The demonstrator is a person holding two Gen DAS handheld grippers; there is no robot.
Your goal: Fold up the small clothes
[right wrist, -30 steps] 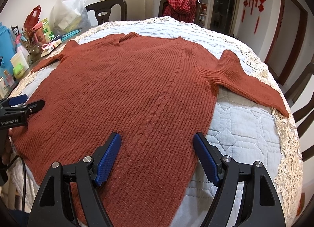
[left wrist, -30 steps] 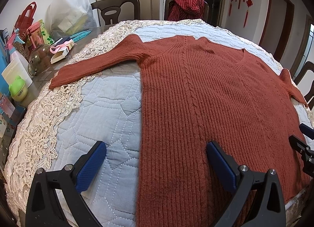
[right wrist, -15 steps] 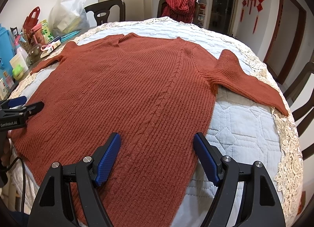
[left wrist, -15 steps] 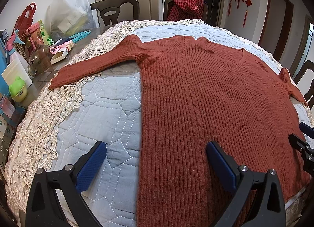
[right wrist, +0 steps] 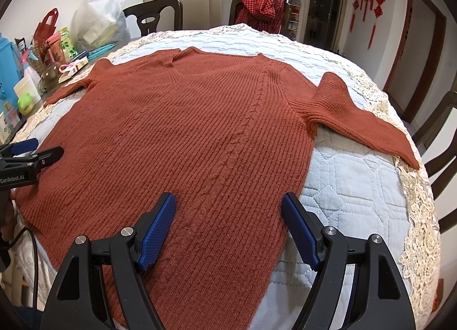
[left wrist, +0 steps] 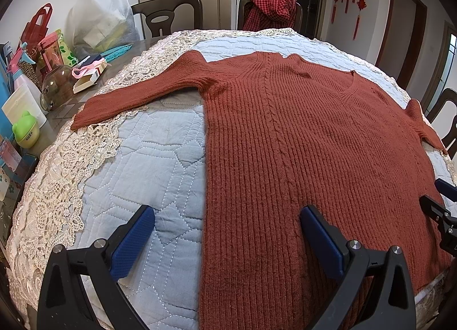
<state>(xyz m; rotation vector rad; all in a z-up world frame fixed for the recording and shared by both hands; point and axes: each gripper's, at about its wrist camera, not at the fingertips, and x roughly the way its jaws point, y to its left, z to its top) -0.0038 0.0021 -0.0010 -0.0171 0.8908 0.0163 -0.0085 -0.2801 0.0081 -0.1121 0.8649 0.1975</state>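
Note:
A rust-red ribbed sweater (left wrist: 300, 144) (right wrist: 200, 135) lies flat and spread on a pale blue quilted cover, V-neck at the far side, both sleeves stretched outward. My left gripper (left wrist: 227, 215) is open above the sweater's left hem edge, one blue pad over the quilt and one over the knit. My right gripper (right wrist: 228, 204) is open above the lower right part of the sweater body. Nothing is held by either. The left gripper's tips (right wrist: 31, 150) show at the left edge of the right wrist view; the right gripper's tips (left wrist: 440, 198) show at the right edge of the left wrist view.
The quilt (left wrist: 148, 164) has a lace border (left wrist: 65, 175). Bags, bottles, a jar and small boxes (left wrist: 57, 78) crowd the table's left side. Dark wooden chairs (left wrist: 168, 13) stand around the table; a red checked garment (left wrist: 268, 10) hangs on a far chair.
Both grippers have drifted only slightly; the sweater and the jaws stay as they were.

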